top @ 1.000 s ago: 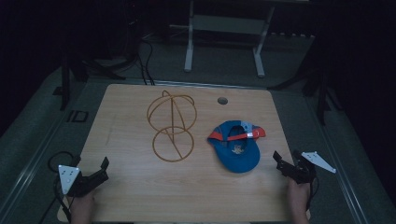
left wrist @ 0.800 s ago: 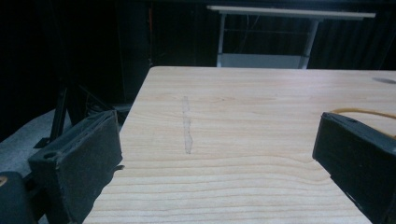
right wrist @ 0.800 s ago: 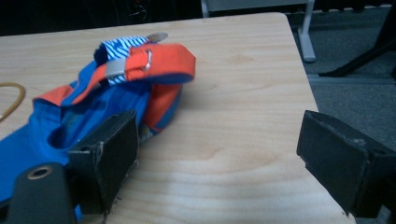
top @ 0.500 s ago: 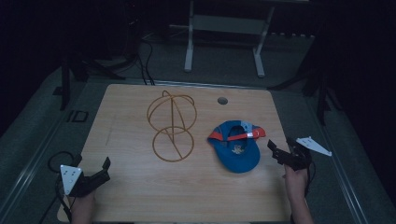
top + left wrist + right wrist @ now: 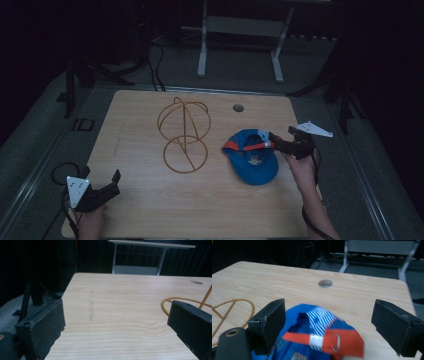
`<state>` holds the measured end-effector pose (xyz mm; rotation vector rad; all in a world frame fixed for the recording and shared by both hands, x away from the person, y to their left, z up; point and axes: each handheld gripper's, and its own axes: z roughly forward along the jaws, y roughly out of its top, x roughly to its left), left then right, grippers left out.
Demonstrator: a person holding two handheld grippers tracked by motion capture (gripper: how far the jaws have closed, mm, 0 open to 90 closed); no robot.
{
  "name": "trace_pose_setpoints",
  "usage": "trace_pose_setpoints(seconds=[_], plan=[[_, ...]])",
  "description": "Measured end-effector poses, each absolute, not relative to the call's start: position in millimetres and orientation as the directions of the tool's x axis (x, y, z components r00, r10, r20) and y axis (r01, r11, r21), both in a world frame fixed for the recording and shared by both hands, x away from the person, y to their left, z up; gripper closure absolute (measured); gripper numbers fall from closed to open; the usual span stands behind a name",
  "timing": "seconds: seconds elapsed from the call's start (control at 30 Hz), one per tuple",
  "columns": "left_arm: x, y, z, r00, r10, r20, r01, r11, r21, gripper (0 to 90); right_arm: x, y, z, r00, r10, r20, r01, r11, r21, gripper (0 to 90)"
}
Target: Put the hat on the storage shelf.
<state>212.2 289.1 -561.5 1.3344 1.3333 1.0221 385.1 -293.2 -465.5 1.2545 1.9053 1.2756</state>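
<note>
Right gripper (image 5: 281,143) has moved in from the table's right edge onto the soft blue fabric cap with orange strap (image 5: 252,159); jaws wide, straddling the strap (image 5: 322,340), not clamped; cap upside-down just right of the gold wire stand (image 5: 184,135); light, floppy, so pinch strap or rim; left gripper (image 5: 107,187) wide open, nearest.

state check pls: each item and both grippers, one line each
blue cap: upside down on the table, opening up, orange strap buckled across the back.
wire stand: upright on the table, bare, nothing on it.
right gripper: open, jaws either side of the cap's strap end, not closed on it.
left gripper: open, holding nothing, low over the table's near left corner.
</note>
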Motion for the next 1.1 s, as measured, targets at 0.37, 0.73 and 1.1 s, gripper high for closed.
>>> trace_pose_setpoints(seconds=[0.37,0.73,1.1], plan=[[213,288,-562,0.068,0.995,-0.072,0.216,0.056,0.975,1.8,424,-265,-482,-0.468,0.880,0.078,0.507,0.195,0.840,17.5],[214,289,-564,0.071,0.994,-0.078,0.229,0.060,0.971,1.8,451,-261,-513,-0.423,0.900,0.105,0.627,0.207,0.751,30.5],[215,288,-565,0.071,0.995,-0.068,0.242,0.049,0.969,1.8,449,-264,-545,-0.420,0.904,0.079,0.699,0.267,0.664,37.3]])
